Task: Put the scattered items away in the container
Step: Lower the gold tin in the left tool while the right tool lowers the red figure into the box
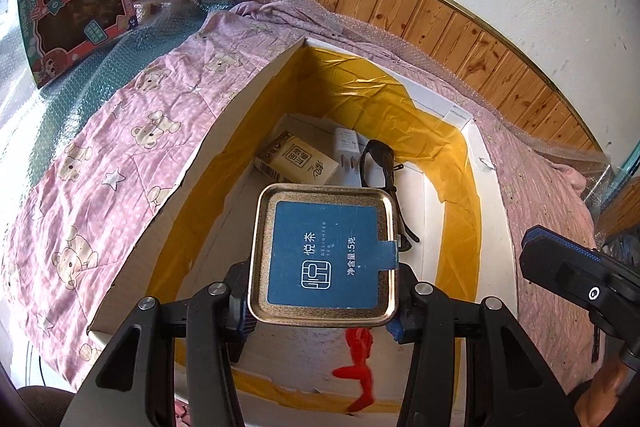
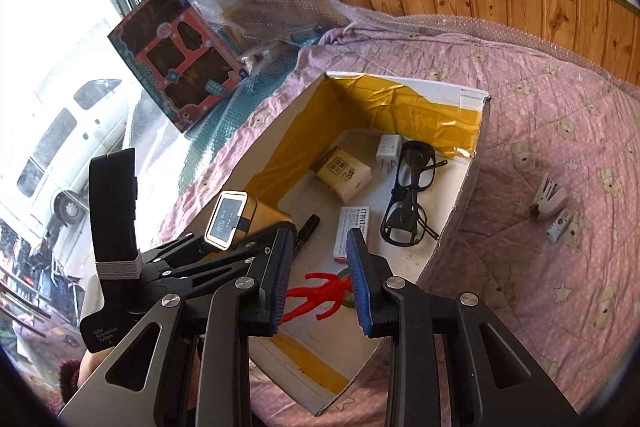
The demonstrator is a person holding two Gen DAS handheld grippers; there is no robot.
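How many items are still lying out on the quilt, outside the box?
2: a small stapler-like clip and a little white tag-like piece, side by side on the quilt right of the box. More may be out of view.

Left black two-finger gripper is clamped from both sides on a gold square tea tin with a blue label — held out level. Right black gripper with blue pads hangs alongside, jaws parted — nothing between them.
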